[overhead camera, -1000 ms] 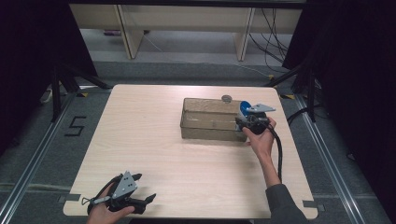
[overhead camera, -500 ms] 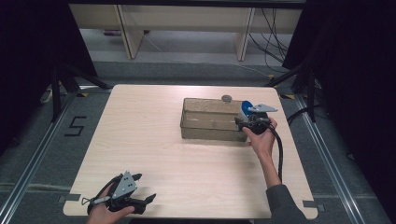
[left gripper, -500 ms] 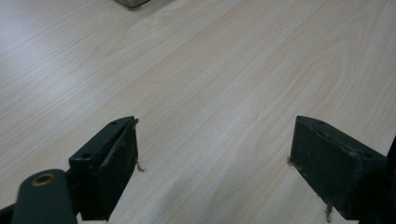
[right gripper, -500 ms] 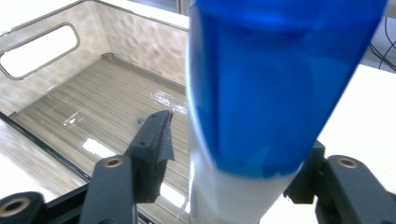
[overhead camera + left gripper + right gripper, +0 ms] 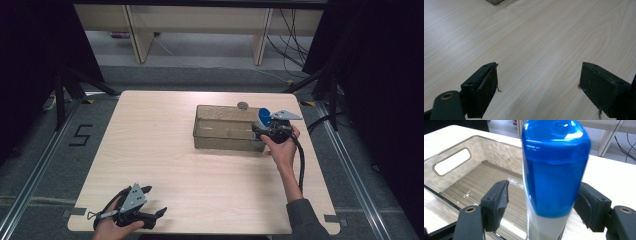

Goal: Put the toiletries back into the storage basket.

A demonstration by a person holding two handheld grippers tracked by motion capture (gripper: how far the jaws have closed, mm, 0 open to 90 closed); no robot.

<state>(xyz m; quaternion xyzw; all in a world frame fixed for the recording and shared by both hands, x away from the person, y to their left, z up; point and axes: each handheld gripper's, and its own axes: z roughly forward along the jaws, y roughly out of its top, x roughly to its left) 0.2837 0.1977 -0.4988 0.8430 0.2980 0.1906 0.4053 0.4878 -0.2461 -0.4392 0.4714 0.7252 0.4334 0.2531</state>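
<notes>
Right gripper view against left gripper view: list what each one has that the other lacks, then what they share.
Right gripper view: a blue-capped bottle stands between the right gripper's jaws, with a gap at one jaw, over a clear bin that has a handle cutout and a ribbed floor. Left gripper view: the left gripper has its jaws wide apart with nothing between them, low over the bare table. Shared: black jaws, the pale wood tabletop, and probably the bin, as a corner at the left gripper view's top edge.

Bin (image 5: 225,135) on the table's (image 5: 165,150) far right, bottle (image 5: 263,117) at its right end
</notes>
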